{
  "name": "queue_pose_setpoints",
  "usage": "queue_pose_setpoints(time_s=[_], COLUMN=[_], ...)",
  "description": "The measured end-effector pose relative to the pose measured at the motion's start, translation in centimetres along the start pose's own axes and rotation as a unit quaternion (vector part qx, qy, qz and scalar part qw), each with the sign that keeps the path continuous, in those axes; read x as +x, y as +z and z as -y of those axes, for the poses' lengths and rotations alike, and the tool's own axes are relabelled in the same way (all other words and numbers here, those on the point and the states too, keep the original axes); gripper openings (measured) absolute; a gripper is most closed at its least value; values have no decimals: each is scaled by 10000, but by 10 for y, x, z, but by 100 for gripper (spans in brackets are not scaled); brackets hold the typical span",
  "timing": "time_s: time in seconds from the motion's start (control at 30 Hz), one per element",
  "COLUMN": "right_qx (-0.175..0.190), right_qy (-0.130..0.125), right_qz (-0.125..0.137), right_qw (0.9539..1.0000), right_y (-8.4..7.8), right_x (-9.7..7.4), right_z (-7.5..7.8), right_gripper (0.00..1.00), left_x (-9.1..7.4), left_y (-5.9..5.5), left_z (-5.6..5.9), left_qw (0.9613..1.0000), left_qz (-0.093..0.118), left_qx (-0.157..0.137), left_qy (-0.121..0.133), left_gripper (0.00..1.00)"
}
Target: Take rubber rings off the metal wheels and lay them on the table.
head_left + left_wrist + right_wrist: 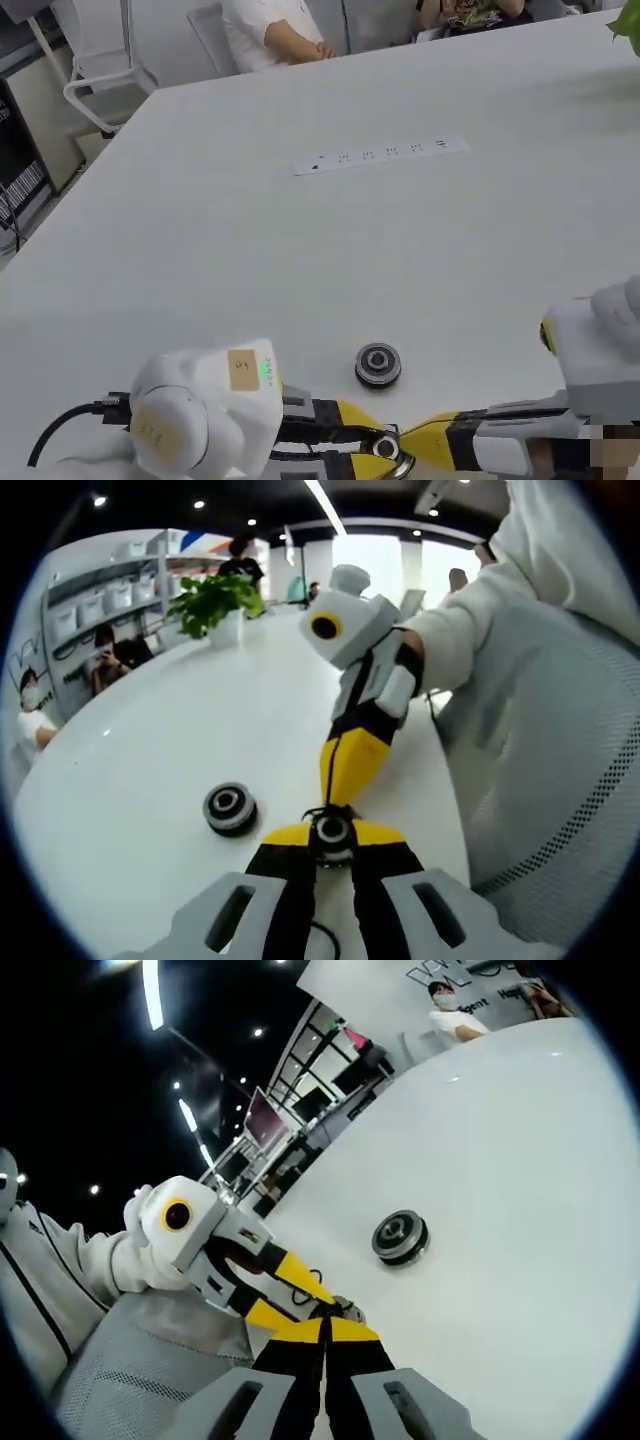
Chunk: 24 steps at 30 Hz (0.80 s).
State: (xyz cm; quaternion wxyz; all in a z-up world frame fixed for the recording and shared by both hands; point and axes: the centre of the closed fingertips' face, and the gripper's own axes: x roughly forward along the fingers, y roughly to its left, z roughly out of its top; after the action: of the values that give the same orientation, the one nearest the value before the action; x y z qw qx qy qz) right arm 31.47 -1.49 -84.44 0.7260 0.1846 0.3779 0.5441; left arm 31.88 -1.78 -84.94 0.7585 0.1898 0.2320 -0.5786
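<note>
Bottom left of the head view, closest to us: the left hand-held gripper (385,447) lies low and nearly level. Its white body is nearest, and its yellow-tipped jaws reach toward the frame's right, clamped on a small metal wheel (332,835). In the left gripper view that wheel turns its round face and hub straight at the camera, so its axle runs along the jaws. From the bottom right comes the right hand-held gripper (418,436), pointing the opposite way, tip to tip with the other. Its jaws are pressed together right at the wheel's edge, and I cannot tell whether they nip anything there. In the left gripper view it slopes down from upper middle, with a white sleeve (470,630) behind it. Just above the meeting tips in the head view, a second wheel (378,364) lies flat on the white table (300,260), axle straight up, a dark rubber ring (360,368) round its rim. Well beyond, upper middle, a power strip (380,155) lies across the table.
</note>
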Motion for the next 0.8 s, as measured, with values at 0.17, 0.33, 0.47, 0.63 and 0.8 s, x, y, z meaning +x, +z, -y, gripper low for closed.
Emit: queue_pose_setpoints(time_s=[0.17,0.33,0.47,0.63,0.8], right_qx=[-90,-10,175,509,384], right_qy=[60,102,239,475,297], right_qz=[-24,41,127,395,338], right_qw=[9999,9999,9995,9968,9982], right_y=[2,3,6,14,12], right_x=[3,0,0,-2,-1], right_z=[-3,-3,-7,-13,-9], right_gripper=[0,0,0,0,0], left_x=[0,0,0,0,0], left_y=[0,0,0,0,1], left_z=[0,0,0,0,0], left_qw=[10000,10000,10000,10000,10000], left_qz=[-1,3,5,27,22], left_qx=[14,13,17,17,15], left_qy=[9,11,13,21,31], left_gripper=[12,12,13,13,13])
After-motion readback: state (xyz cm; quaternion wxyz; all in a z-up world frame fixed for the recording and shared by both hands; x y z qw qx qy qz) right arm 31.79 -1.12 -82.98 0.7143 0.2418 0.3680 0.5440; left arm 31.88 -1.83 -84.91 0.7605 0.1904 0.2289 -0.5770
